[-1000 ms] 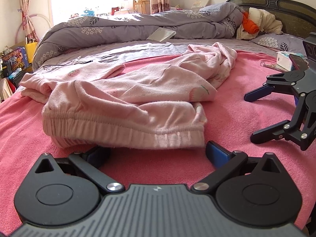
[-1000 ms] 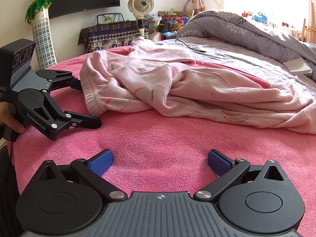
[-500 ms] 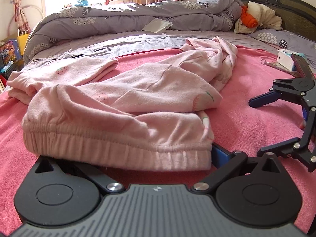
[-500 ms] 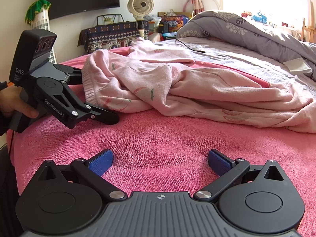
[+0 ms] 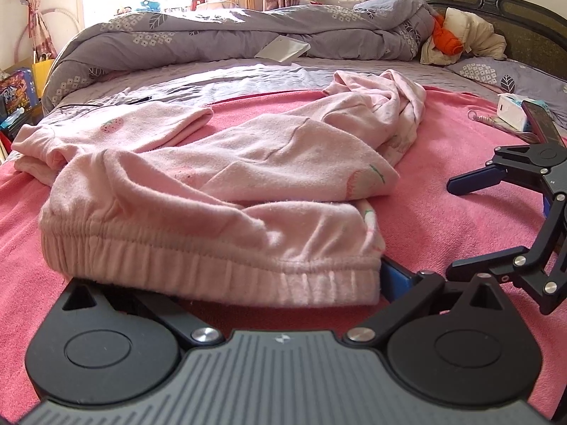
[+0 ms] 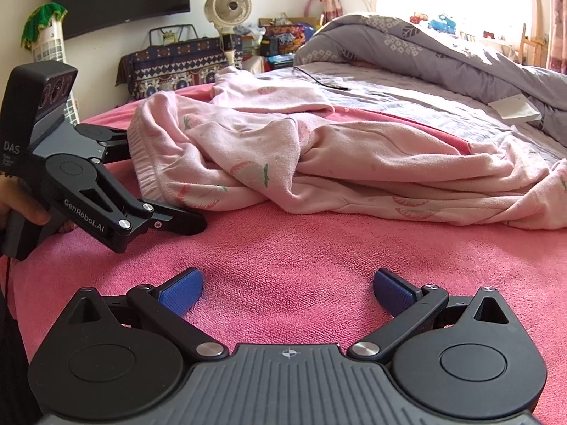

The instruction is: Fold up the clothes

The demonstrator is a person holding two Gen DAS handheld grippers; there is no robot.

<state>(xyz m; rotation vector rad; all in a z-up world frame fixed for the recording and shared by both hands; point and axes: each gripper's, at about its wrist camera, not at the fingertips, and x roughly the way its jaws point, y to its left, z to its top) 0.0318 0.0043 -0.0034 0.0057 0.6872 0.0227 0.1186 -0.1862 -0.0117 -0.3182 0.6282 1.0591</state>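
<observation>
Pink pyjama trousers [image 5: 226, 184] with a strawberry print lie crumpled on the pink blanket [image 5: 443, 219]. Their elastic waistband [image 5: 198, 265] faces my left gripper [image 5: 226, 283], which stands open with the waistband lying between its fingers; the left finger is hidden under the cloth. In the right wrist view the same left gripper [image 6: 159, 180] brackets the waistband end of the trousers [image 6: 319, 163], held by a hand. My right gripper [image 6: 287, 283] is open over bare blanket, apart from the trousers, and shows at the right [image 5: 457, 228].
A rumpled grey quilt [image 5: 248, 39] fills the far side of the bed, with a white paper [image 5: 281, 47] on it. A white box [image 5: 510, 111] and orange and cream clothes [image 5: 457, 35] lie near the headboard. A black cable [image 6: 326, 83] crosses the sheet.
My left gripper has moved forward until the waistband lies between its open fingers, covering the left one. The right gripper has stayed in place, still open.
</observation>
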